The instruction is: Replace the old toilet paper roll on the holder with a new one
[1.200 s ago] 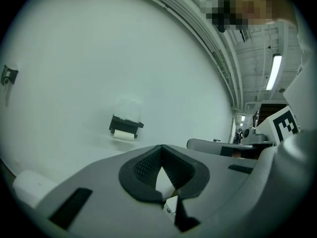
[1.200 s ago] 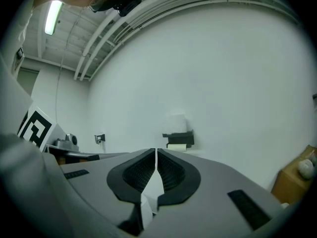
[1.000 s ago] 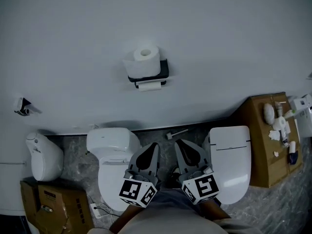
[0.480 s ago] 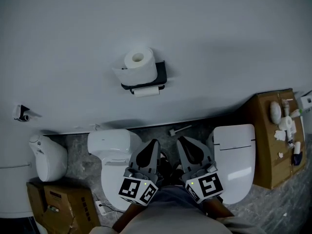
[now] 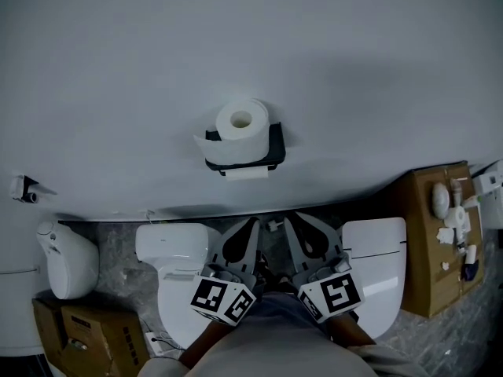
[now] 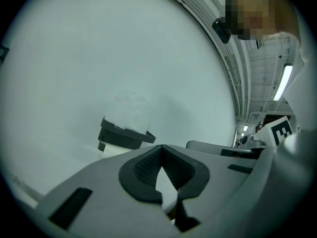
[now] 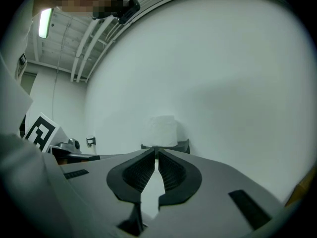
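A full white toilet paper roll rests on top of the black wall holder. A thin white roll shows under the holder's shelf. Both grippers point level at the wall, below the holder and apart from it. My left gripper is shut with nothing in it, and my right gripper beside it is shut and empty too. In the left gripper view the holder and the roll sit above and left of the jaw tips. The right gripper view has the roll straight beyond its tips.
A white toilet stands under the left gripper and a second toilet under the right. A white fixture and cardboard boxes are at lower left. A brown cardboard box with small items is at right. A small wall fitting is at far left.
Both shut grippers have moved forward together toward the wall. The holder and roll now look larger and sit a little lower and further right in the head view.
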`<action>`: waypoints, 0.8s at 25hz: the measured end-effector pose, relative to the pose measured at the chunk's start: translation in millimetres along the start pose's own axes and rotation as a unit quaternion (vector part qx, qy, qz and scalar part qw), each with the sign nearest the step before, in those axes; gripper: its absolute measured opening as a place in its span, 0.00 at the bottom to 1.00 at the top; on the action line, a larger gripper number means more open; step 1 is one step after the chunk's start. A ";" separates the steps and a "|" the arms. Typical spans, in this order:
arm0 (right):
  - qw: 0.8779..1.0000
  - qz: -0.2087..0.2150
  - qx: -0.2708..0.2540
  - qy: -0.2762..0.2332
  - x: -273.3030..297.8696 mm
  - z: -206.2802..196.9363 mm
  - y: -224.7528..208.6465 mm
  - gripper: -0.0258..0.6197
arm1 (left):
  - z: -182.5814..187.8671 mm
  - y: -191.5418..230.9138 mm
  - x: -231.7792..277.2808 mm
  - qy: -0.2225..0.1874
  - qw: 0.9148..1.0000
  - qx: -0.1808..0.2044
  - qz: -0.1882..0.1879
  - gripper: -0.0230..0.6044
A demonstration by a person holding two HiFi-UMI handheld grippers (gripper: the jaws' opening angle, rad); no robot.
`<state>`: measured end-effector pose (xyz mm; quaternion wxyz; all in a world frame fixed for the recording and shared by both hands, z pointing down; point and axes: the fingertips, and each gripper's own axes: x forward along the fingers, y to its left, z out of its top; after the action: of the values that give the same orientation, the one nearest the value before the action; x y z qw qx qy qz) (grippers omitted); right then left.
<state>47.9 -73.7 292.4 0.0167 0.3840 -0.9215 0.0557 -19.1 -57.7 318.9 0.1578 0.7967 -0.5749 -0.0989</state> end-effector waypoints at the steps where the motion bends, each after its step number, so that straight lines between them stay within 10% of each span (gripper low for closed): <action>1: 1.000 0.001 -0.003 -0.001 6.2 1.6 0.4 0.07 | 1.9 4.3 4.0 -0.002 1.000 -0.005 -0.003 0.04; 12: 1.000 0.003 -0.024 -0.018 48.2 10.3 8.1 0.07 | 9.4 47.8 27.6 -0.027 0.992 -0.114 -0.035 0.04; 20: 1.000 -0.017 -0.014 -0.015 61.4 11.4 -5.9 0.11 | 6.6 85.8 37.5 -0.110 0.945 -0.307 -0.036 0.04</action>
<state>9.0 -122.4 286.1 0.0089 0.3999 -0.9158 0.0363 -85.3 -118.9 345.0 0.3263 0.7143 -0.5012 -0.3634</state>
